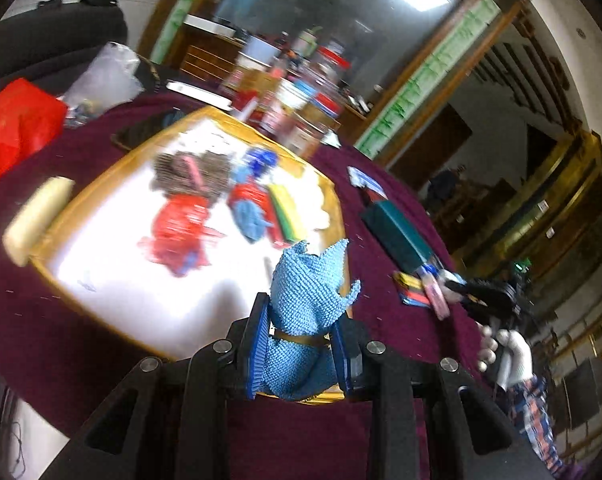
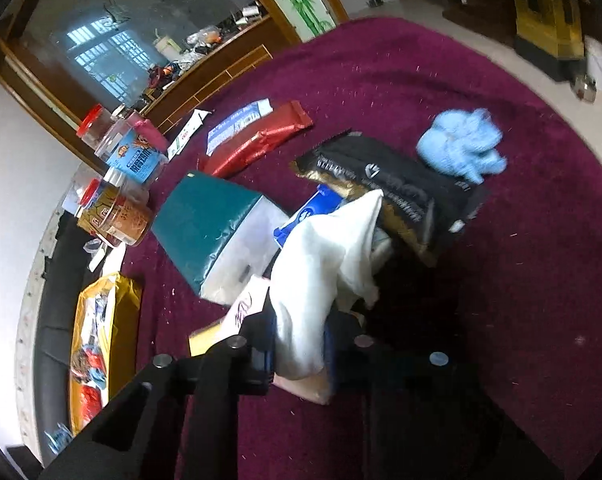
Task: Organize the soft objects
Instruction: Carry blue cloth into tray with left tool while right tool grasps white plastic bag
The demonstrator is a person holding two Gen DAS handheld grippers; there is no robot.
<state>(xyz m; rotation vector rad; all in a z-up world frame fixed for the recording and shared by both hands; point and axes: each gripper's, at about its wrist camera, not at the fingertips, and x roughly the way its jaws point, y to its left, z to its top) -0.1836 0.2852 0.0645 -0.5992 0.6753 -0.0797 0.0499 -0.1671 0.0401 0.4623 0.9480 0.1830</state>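
My left gripper [image 1: 301, 340] is shut on a light blue knitted cloth [image 1: 307, 292] and holds it over the near edge of a gold-rimmed white tray [image 1: 113, 280]. The tray holds a red cloth [image 1: 177, 228], a brown fuzzy cloth [image 1: 189, 172], a blue cloth, a striped sponge [image 1: 285, 212] and a white piece. My right gripper [image 2: 301, 344] is shut on a white cloth [image 2: 325, 264] above the maroon tablecloth. Another light blue cloth [image 2: 461, 150] lies farther off on the table. The tray also shows in the right wrist view [image 2: 121, 320] at the left.
A teal box [image 2: 205, 224], black bag [image 2: 397, 184], red packet [image 2: 261, 136] and several jars [image 2: 117, 216] stand on the maroon table. In the left wrist view a cream sponge [image 1: 37, 216] lies by the tray and a red bag [image 1: 17, 128] at the far left.
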